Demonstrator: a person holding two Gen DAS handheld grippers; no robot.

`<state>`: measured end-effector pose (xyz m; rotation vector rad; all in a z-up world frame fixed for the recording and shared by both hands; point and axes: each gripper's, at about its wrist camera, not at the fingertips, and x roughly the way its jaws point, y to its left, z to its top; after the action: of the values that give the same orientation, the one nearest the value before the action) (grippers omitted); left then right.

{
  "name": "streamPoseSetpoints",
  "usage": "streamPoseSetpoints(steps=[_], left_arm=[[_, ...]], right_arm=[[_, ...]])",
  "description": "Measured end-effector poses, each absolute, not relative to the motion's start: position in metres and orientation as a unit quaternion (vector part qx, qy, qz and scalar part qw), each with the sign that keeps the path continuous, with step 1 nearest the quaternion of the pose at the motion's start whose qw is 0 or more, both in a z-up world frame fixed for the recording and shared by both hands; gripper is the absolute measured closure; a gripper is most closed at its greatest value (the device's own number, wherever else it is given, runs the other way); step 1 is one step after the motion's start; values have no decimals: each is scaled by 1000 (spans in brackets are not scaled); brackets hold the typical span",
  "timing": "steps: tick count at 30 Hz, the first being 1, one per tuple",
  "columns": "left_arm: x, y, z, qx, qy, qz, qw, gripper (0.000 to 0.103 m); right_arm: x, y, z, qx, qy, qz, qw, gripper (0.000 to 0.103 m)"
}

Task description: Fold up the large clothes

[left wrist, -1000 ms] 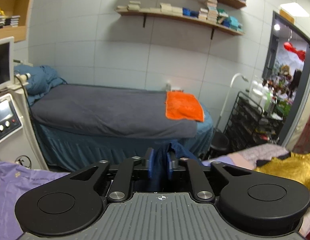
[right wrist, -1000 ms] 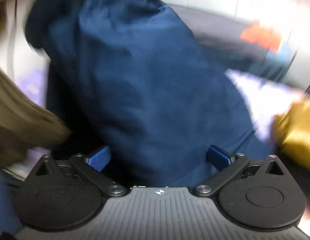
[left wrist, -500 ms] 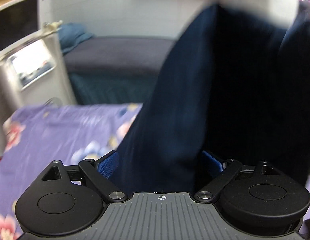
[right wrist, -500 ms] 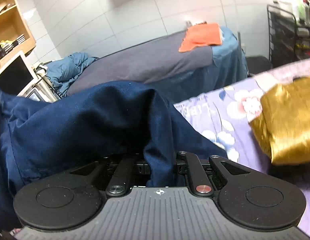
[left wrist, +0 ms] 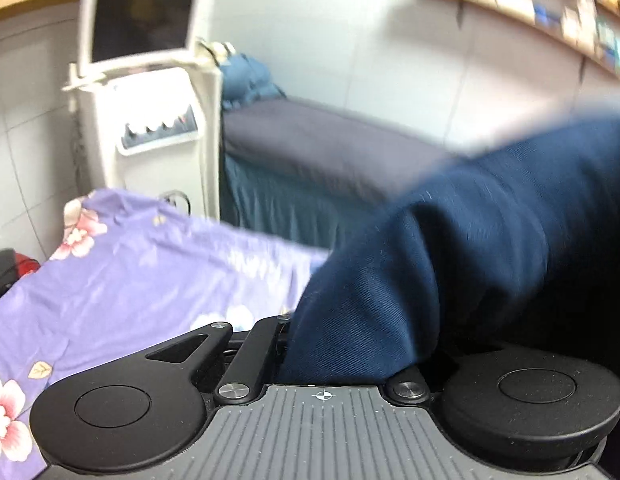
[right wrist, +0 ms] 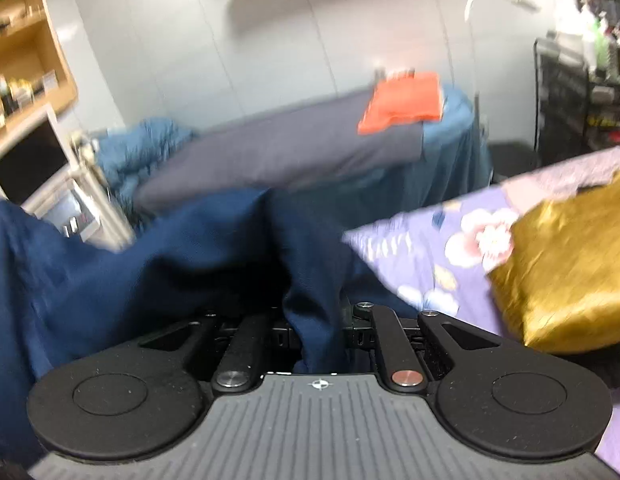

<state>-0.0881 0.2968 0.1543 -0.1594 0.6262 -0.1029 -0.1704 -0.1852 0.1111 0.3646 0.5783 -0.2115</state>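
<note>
both grippers are clamped on the navy garment (right wrist: 158,272): the left gripper (left wrist: 349,344) has just closed on a thick bunch, the right gripper (right wrist: 319,332) pinches a narrow fold. the cloth hangs between them over the bed (left wrist: 122,276)'s near edge. it looks soft, floppy and fairly heavy; best held at hems or corners. only the right view shows the gold cloth (right wrist: 565,272); only the left shows the machine (left wrist: 150,120).
</note>
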Motion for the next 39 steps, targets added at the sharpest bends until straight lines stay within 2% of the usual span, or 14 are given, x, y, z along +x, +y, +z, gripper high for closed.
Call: streamPoseSetpoints(steps=[3,7,15,18,21,25,29,30,31,32,33,34,35,39], left_arm=[[-103,325,210,-105,249,-67,960,53],[-146,334,280,-60,151,-78,984,53],[-239,358,394,-76,-3,-96,992,52],[-249,355,433,-71,-65,-88,991,52],[-237,357,463,-90,-94,-98,987,52],[-194,354,476,-106,-77,-102,986,52],[-108,336,435,-88,12,-79,993,48],[-79,325,416,-81,49,-64,993,27],[-49,313,391,-74,95,-50,991,17],[-14,300,362,-57,146,-31,987,14],[17,288,331,-36,194,-14,980,1],[45,278,295,-18,245,-6,969,0],[67,270,257,-1,286,3,958,0],[82,270,128,-5,399,29,916,0]], right_arm=[[-194,-197,148,197,221,-89,951,89],[-225,-194,214,164,128,-40,977,89],[-291,-194,310,192,-8,55,980,89],[-318,-186,343,163,-64,92,980,90],[-330,-179,374,129,-115,111,979,90],[-318,-185,408,122,-165,139,969,90],[-271,-197,418,128,-151,120,973,89],[-251,-205,413,146,-134,110,974,88],[-228,-209,406,151,-112,86,978,85],[-201,-213,396,138,-82,53,986,73],[-175,-217,382,126,-47,18,991,61],[-144,-222,365,118,-3,-28,993,24],[-112,-229,340,116,45,-79,989,0],[-27,-254,206,104,238,-169,951,6]])
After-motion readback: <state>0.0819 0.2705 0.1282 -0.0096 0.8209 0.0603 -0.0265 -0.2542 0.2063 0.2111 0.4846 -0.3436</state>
